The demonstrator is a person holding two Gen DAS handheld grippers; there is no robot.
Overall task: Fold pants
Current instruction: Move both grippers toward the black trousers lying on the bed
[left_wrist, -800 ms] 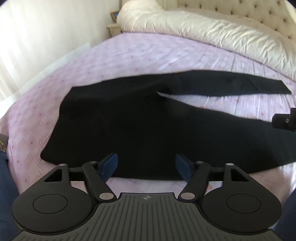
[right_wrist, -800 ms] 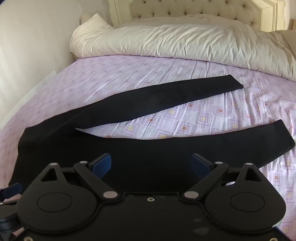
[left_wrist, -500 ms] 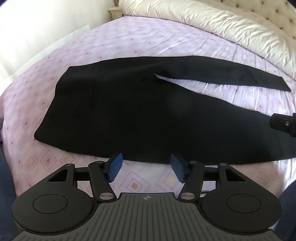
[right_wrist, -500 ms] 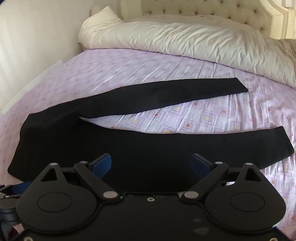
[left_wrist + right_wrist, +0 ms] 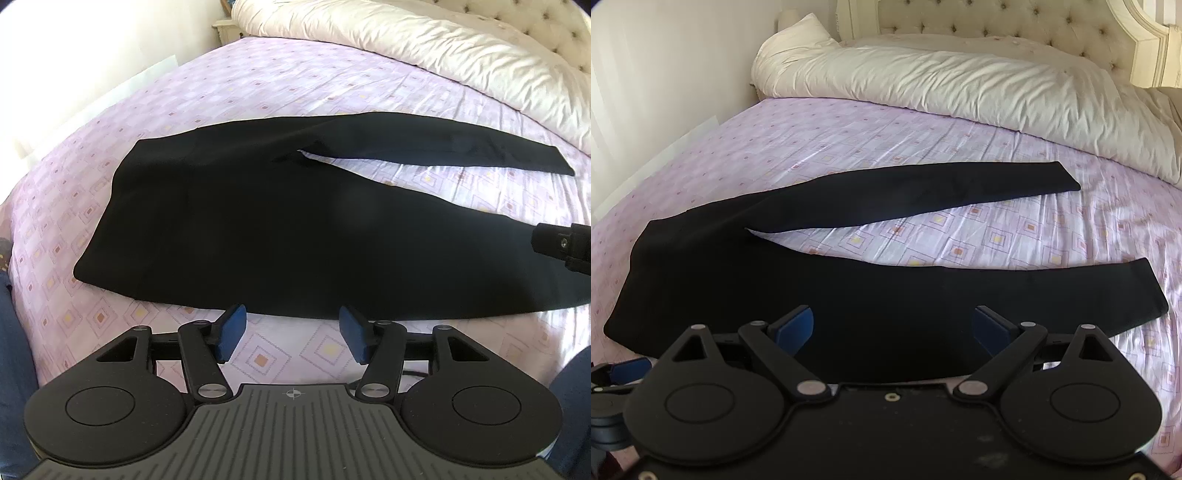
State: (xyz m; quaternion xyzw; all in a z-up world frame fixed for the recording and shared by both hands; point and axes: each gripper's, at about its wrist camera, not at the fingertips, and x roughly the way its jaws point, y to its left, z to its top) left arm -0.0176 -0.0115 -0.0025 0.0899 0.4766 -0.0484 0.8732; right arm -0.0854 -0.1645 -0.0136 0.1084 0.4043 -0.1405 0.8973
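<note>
A bed with a lilac patterned sheet (image 5: 923, 147); a rumpled white duvet (image 5: 960, 88) lies against its tufted cream headboard (image 5: 1015, 22).

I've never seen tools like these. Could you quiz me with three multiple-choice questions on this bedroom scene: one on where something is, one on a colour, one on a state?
1. Where do the black fabric pants lie?
A. Flat on the lilac patterned bed sheet
B. On top of the rumpled white duvet
C. On the floor

2. What colour are the pads on the left hand-held gripper?
A. Red
B. Blue
C. Yellow

3. How are the two legs of the pants arranged?
A. Stacked one on the other
B. Rolled up
C. Spread apart, with sheet showing between them

Answers: 1 A, the pants rest on the sheet, and the duvet is bunched farther off by the headboard. 2 B, both pads are blue. 3 C, a wedge of lilac sheet separates the legs, so no fold is made yet.
</note>
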